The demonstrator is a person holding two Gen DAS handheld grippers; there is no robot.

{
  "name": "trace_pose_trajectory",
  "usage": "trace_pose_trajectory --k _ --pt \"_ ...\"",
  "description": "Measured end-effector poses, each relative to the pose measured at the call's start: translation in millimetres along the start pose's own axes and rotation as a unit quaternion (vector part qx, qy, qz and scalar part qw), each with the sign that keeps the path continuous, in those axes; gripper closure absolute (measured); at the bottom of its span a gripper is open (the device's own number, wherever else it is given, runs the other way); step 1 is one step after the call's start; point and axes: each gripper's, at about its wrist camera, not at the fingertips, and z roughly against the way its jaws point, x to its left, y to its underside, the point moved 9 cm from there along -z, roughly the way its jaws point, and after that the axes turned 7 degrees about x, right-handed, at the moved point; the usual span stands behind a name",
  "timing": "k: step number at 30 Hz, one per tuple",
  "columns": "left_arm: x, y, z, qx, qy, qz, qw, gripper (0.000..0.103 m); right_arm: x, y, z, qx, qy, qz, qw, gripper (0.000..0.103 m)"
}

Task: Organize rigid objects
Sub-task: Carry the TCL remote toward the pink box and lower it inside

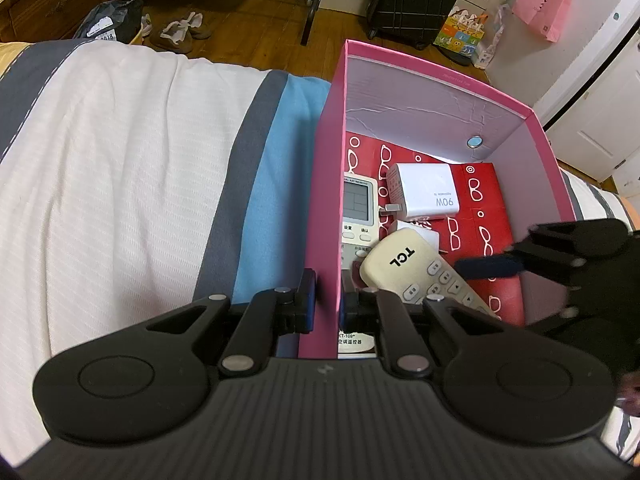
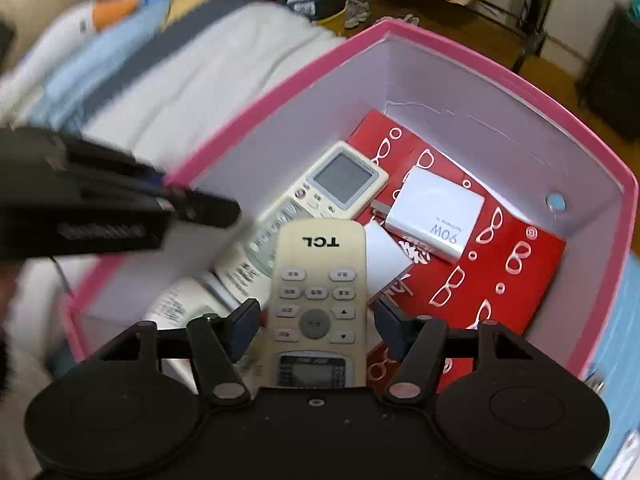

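Observation:
A pink box (image 1: 326, 168) stands on the bed. My left gripper (image 1: 326, 304) is shut on its near left wall, one finger outside and one inside. Inside lie a cream TCL remote (image 1: 404, 268), a second remote with a screen (image 1: 358, 208), a white 90W charger (image 1: 428, 192) and a red box with glasses print (image 1: 492, 216). In the right wrist view my right gripper (image 2: 316, 326) is open, its fingers apart on either side of the TCL remote (image 2: 320, 280), not touching it. The left gripper (image 2: 192, 204) shows blurred on the box rim (image 2: 280, 96).
The bed has a white, grey and blue striped cover (image 1: 120, 168). Beyond it on the wooden floor are shoes (image 1: 180, 32), a black suitcase (image 1: 420, 0) and bags. A pink bag (image 1: 544, 4) hangs on the wall. Folded clothes (image 2: 80, 60) lie on the bed.

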Motion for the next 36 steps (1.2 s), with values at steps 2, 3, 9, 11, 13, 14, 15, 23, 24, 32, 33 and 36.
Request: trace_pose_trajectory --k 2,3,9,11,13,14,15,23,24,32,33,36 --pt "0 0 0 0.0 0.0 0.0 1.0 0.093 -3 -4 -1 -0.013 0.01 -0.008 1.0 0.043" --pt "0 0 0 0.0 0.001 0.0 1.0 0.093 -7 -5 0 -0.014 0.013 -0.021 1.0 0.043" --pt "-2 0 -1 0.0 0.0 0.0 1.0 0.093 -48 -19 16 -0.064 0.01 -0.186 0.98 0.043" --pt "-1 0 -1 0.0 -0.001 -0.001 1.0 0.093 -58 -19 8 -0.053 -0.011 -0.245 0.968 0.042" --pt "0 0 -1 -0.001 -0.001 -0.001 1.0 0.093 -65 -15 1 -0.037 -0.042 -0.309 0.949 0.041" --pt "0 1 -1 -0.001 0.0 -0.001 1.0 0.093 -67 -13 -2 -0.03 -0.06 -0.339 0.938 0.04" --pt "0 1 -1 0.0 0.0 -0.001 1.0 0.093 -68 -10 -5 -0.021 -0.082 -0.362 0.928 0.04" --pt "1 1 1 -0.001 -0.001 -0.002 1.0 0.093 -57 10 44 -0.064 -0.128 -0.34 0.93 0.04" --pt "1 1 1 -0.001 -0.002 -0.001 1.0 0.093 -55 12 53 -0.073 -0.129 -0.328 0.933 0.04" --pt "-4 3 2 0.006 -0.017 -0.018 0.9997 0.093 -49 26 117 -0.167 -0.092 -0.227 0.955 0.04" --pt "-5 3 3 0.004 -0.021 -0.022 0.9995 0.093 -51 26 120 -0.178 -0.093 -0.216 0.955 0.04" --pt "-8 3 5 0.002 -0.029 -0.035 0.999 0.093 -56 29 129 -0.197 -0.092 -0.204 0.955 0.04"
